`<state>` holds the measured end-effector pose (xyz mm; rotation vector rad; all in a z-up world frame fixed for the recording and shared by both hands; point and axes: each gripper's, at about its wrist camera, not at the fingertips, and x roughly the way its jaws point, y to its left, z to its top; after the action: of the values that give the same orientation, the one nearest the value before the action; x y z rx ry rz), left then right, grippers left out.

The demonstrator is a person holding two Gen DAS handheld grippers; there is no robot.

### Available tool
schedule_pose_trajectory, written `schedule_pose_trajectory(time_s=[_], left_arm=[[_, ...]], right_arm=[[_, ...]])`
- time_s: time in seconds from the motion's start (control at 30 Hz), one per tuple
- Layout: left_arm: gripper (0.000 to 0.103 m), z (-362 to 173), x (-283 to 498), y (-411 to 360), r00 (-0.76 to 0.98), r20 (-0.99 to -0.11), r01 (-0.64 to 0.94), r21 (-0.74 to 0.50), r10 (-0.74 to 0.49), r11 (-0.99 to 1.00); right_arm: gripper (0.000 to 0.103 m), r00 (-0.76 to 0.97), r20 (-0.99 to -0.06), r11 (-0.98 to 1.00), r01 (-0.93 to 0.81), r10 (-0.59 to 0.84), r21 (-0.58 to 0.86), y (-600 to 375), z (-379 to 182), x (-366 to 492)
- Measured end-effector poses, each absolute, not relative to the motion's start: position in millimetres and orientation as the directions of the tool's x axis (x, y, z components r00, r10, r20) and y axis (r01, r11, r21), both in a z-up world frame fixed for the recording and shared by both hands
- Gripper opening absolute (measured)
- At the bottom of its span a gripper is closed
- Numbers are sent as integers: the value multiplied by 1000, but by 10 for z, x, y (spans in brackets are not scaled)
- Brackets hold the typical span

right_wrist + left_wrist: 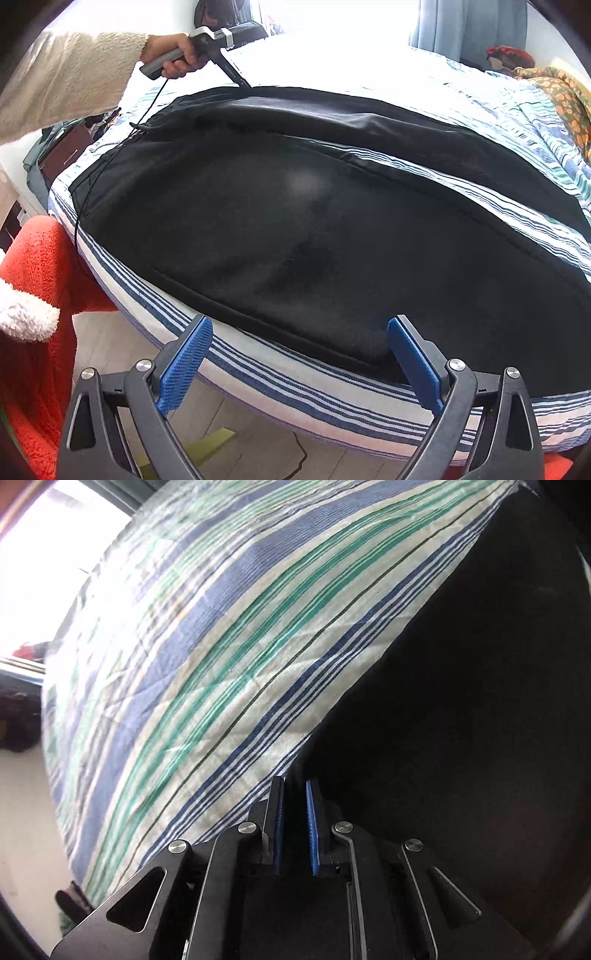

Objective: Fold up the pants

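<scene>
The black pants [295,221] are lying spread across the bed [295,380], covering most of its striped sheet [221,646], with the near leg edge running close to the mattress edge from 9 o'clock toward 5 o'clock in the right wrist view. A second dark layer is lying folded along the far side, a strip of sheet showing between the two.

The right tongs [299,350] are standing wide apart at 6 o'clock, holding nothing, the blue pads [184,365] hovering at the bed edge, just in front of the near hem of the pants.

The left tongs [294,812] are showing a narrow gap between their blue pads, with black cloth lying right at the tips; whether they are pinching it cannot be told. In the right wrist view, the left hand [177,55] is gripping that tool at 11 o'clock, its tip reaching down to the far edge of the pants.

A red fleece sleeve [40,295] with a white cuff is showing at 8 o'clock.
</scene>
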<state>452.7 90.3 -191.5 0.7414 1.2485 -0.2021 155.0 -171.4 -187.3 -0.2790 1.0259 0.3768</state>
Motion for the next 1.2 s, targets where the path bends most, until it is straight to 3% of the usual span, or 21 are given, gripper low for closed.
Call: schedule_pose_trajectory(time_s=[0.23, 0.3, 0.4, 0.47, 0.5, 0.53, 0.6, 0.77, 0.87, 0.93, 0.97, 1.03, 1.1, 1.2], left_arm=[[0, -1944, 4768, 1178, 369, -798, 237, 576, 476, 782], [0, -1847, 4796, 1528, 300, -860, 173, 476, 414, 863], [1, -1621, 4698, 1641, 338, -904, 169, 332, 262, 928], [26, -1518, 4687, 1592, 311, -948, 281, 158, 65, 947], [63, -1562, 4689, 1494, 298, -954, 346, 127, 20, 930], [88, -1528, 4651, 1398, 311, -950, 405, 144, 12, 903], [93, -1581, 4627, 1260, 312, -950, 525, 183, 11, 831], [92, -2004, 4977, 1088, 239, -968, 605, 210, 76, 768], [89, -2146, 5079, 1154, 158, -987, 591, 105, 13, 800], [57, -2173, 5108, 1228, 79, -995, 581, -7, -65, 814], [52, -2175, 5109, 1252, 76, -995, 573, -3, -57, 820], [14, -2181, 5118, 1304, 75, -997, 576, 18, -30, 817], [10, -2128, 5159, 1391, 86, -995, 574, 14, -44, 819], [8, -2047, 5037, 1295, 176, -984, 602, 119, 15, 790]], right_arm=[[95, 496, -851, 904, -423, 170, -66, -1705, -1771, 1545], [95, 514, -840, 903, -423, 171, -75, -1703, -1725, 1533], [95, 521, -835, 911, -408, 176, -62, -1750, -1702, 1547], [95, 513, -839, 920, -391, 183, -38, -1797, -1723, 1574], [95, 504, -844, 923, -384, 185, -27, -1811, -1742, 1594], [95, 497, -847, 925, -379, 186, -19, -1829, -1754, 1601], [95, 486, -853, 926, -378, 188, -12, -1819, -1780, 1607], [95, 486, -854, 916, -401, 186, -28, -1753, -1781, 1592], [95, 471, -863, 913, -408, 183, -29, -1745, -1826, 1614], [95, 469, -864, 914, -405, 184, -25, -1756, -1837, 1627], [95, 470, -864, 915, -402, 183, -24, -1764, -1837, 1636], [95, 470, -863, 920, -392, 184, -18, -1785, -1849, 1648], [95, 465, -866, 925, -379, 185, -6, -1806, -1866, 1670], [95, 470, -864, 930, -368, 183, -4, -1830, -1859, 1672]])
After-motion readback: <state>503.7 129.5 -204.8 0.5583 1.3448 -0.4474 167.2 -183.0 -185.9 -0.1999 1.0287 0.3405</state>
